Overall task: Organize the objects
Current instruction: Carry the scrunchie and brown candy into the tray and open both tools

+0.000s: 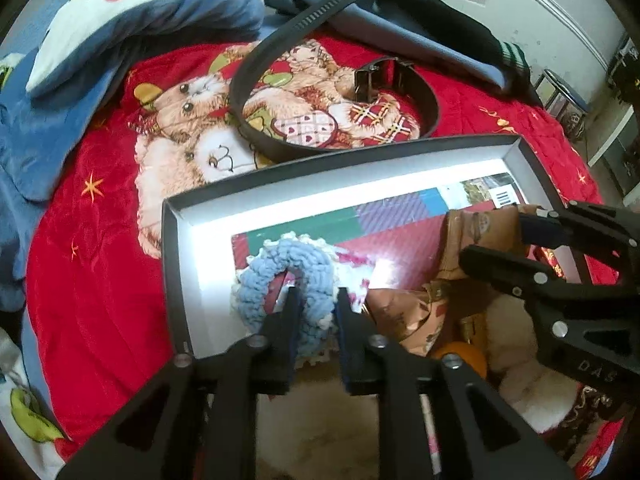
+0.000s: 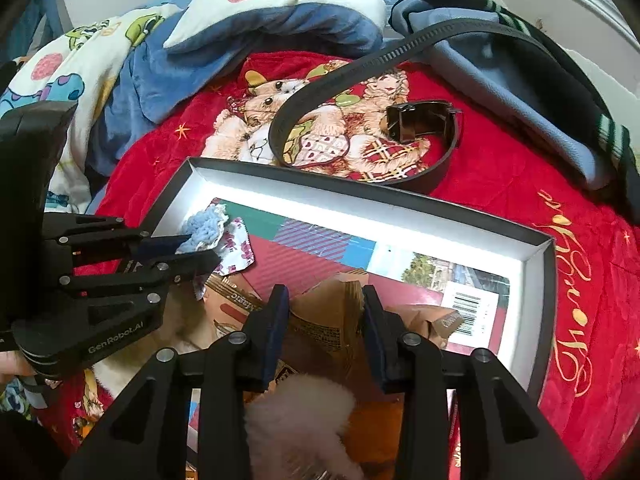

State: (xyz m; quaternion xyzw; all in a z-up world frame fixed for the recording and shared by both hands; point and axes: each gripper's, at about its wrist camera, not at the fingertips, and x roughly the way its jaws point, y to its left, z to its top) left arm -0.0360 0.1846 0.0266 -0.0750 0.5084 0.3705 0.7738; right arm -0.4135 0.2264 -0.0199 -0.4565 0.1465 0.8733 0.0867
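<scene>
A dark box (image 1: 320, 168) with a white inside lies on the red bedspread (image 1: 100, 260). A blue and white crocheted scrunchie (image 1: 280, 260) rests in its left end on a colourful printed card (image 1: 400, 236). My left gripper (image 1: 317, 304) straddles the scrunchie's near band, jaws slightly apart and not squeezing. In the right wrist view the left gripper (image 2: 192, 246) sits at the scrunchie (image 2: 204, 228) too. My right gripper (image 2: 324, 304) is shut on a crumpled brown snack packet (image 2: 328, 312) over the box's near side. The left wrist view shows that right gripper (image 1: 494, 240) on the packet (image 1: 472, 232).
A black belt (image 1: 256, 60) with a metal buckle (image 1: 372, 76) lies coiled beyond the box, partly under a blue-grey garment (image 1: 400, 28). A blue and white blanket (image 1: 140, 12) is heaped at the far left. A white fluffy thing (image 2: 296, 412) and an orange object (image 1: 460, 356) lie near me.
</scene>
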